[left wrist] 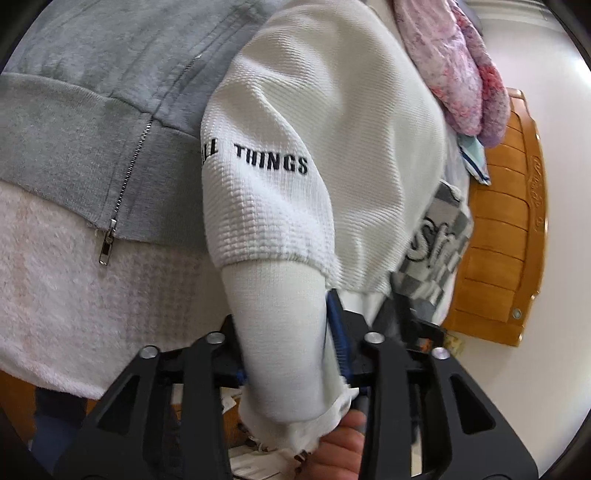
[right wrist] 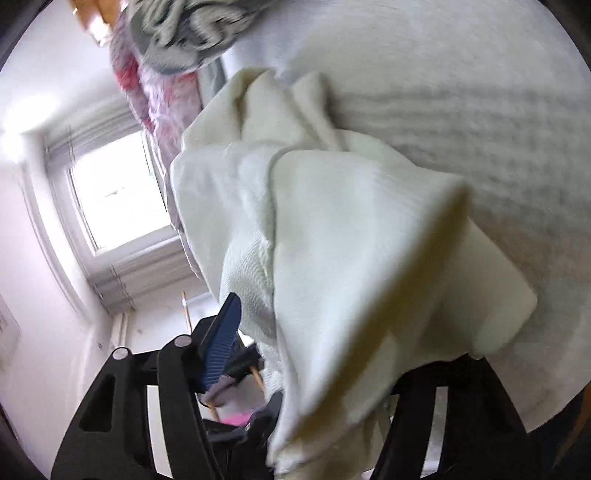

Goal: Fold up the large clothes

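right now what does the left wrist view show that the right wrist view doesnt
Only the left wrist view shows the grey zip hoodie, the black "THINGS" lettering on the white sweater's sleeve, the wooden board and the left hand-held gripper with the sleeve cuff between its fingers.

Only the right wrist view shows the window and the right hand-held gripper with a bunched cream-white fold lying across it.

Both show the white sweater, the pink fluffy garment and the grey patterned fabric.

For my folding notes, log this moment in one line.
stage: mid-fold | left gripper: shut on white waffle-knit sweatshirt cuff | right gripper: fabric between fingers, closure unclear | nearby: grey zip hoodie
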Tool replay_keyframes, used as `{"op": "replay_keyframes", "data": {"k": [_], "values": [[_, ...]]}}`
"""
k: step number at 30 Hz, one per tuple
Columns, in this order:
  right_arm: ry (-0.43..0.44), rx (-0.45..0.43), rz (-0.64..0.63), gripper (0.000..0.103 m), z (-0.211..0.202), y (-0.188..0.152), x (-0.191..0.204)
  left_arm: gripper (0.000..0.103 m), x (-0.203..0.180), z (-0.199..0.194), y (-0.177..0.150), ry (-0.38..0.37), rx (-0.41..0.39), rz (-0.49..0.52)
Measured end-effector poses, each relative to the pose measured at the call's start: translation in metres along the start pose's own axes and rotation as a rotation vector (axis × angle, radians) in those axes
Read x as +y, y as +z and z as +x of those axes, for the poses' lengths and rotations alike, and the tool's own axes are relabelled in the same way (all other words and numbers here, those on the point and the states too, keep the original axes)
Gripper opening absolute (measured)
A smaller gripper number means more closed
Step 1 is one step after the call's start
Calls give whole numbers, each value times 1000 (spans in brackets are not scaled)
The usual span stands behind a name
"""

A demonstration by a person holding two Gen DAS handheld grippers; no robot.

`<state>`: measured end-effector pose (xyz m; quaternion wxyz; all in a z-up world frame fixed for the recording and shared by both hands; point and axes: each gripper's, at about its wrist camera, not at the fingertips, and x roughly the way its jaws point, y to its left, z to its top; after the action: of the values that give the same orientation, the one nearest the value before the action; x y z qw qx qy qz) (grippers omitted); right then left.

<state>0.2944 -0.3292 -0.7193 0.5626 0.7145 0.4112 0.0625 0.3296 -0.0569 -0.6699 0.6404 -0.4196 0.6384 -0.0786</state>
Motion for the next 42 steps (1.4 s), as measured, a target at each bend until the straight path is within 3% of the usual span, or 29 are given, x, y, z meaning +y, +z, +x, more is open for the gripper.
{"op": "replay_keyframes", "data": {"k": [3,4,5,6,7,9,13,20,28,34,38,40,42], "values": [[-87,12,-48,49,7,4,8,64,3,18,6,29,-22,-16],[-108,11,-58,41,6,3,8,64,3,25,8,42,-23,-16],[-148,15,-83,37,6,3,13,59,0,28,10,65,-34,1],[-173,19,-120,31,5,0,20,42,-6,27,10,83,-46,29],[-202,22,-169,27,3,-2,31,32,-16,22,8,98,-55,87],[-250,28,-293,23,-2,-10,53,28,-33,7,2,84,-76,157],[-182,44,-404,21,-17,-23,107,27,-81,-33,-8,62,-141,279],[-85,9,-540,21,-53,-33,221,27,-166,-92,-28,-83,-211,359],[0,-55,-666,21,-118,-33,311,27,-264,-125,-62,-200,-284,490],[89,-121,-745,20,-149,20,372,27,-351,-103,-66,-285,-374,600],[152,-187,-801,20,-181,72,382,27,-401,-66,-80,-337,-447,696],[150,-207,-825,20,-200,104,369,27,-417,-27,-101,-310,-504,787],[55,-215,-813,20,-206,140,335,27,-419,22,-114,-234,-494,836]]}}
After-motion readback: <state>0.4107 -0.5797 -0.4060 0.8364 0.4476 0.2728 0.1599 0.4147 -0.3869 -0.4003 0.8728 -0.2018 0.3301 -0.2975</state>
